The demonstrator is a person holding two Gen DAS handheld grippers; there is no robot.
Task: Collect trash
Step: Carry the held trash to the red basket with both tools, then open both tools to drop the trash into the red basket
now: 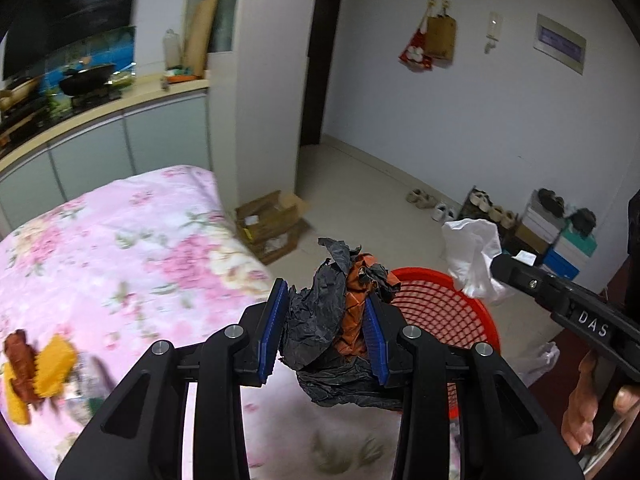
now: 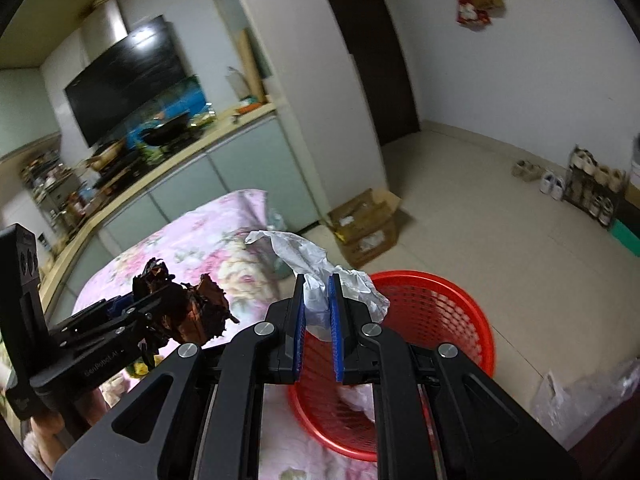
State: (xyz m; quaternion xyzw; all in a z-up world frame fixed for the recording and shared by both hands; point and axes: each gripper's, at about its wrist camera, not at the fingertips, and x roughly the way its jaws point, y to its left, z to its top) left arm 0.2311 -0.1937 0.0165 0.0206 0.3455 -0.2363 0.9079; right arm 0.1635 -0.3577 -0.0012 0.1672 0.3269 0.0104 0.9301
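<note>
We hold both loads clear of the floral pink bed: left gripper clamped on crumpled black-and-orange paper, right gripper clamped on a crumpled white plastic bag — the red mesh plastic basket sits just beyond the fingers, ready for dropping.

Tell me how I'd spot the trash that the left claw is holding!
Find the red basket beside the pink flowery table cover. Just over its near rim, the left claw pinches a crumpled wad. It is black with orange showing through, unlike the white crumpled piece in the right claw.
</note>
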